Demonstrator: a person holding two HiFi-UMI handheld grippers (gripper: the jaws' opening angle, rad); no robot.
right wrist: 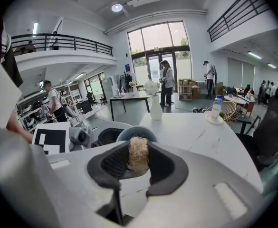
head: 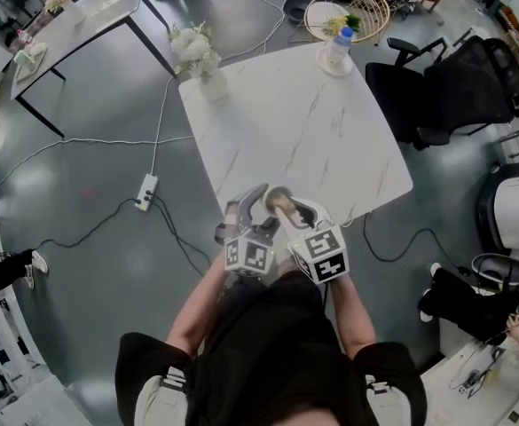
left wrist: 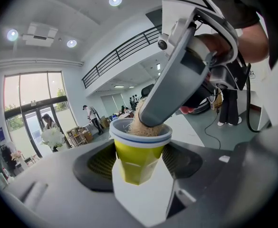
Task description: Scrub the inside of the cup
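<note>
A yellow cup (left wrist: 138,151) with a white, blue-lined rim sits upright between the pads of my left gripper (left wrist: 139,162), which is shut on it. A tan fibrous scrubber (right wrist: 138,156) is clamped in my right gripper (right wrist: 138,164). In the left gripper view the right gripper's grey fingers (left wrist: 172,89) come down from the upper right and push the scrubber (left wrist: 139,127) into the cup's mouth. The cup's rim (right wrist: 135,132) shows just behind the scrubber. In the head view both grippers, left (head: 252,209) and right (head: 287,208), meet over the near edge of the white marble table (head: 303,131).
A vase of white flowers (head: 199,56) stands at the table's far left corner, a water bottle (head: 337,44) at the far right. Black office chairs (head: 459,87) are to the right. A power strip (head: 146,191) with cables lies on the floor at left.
</note>
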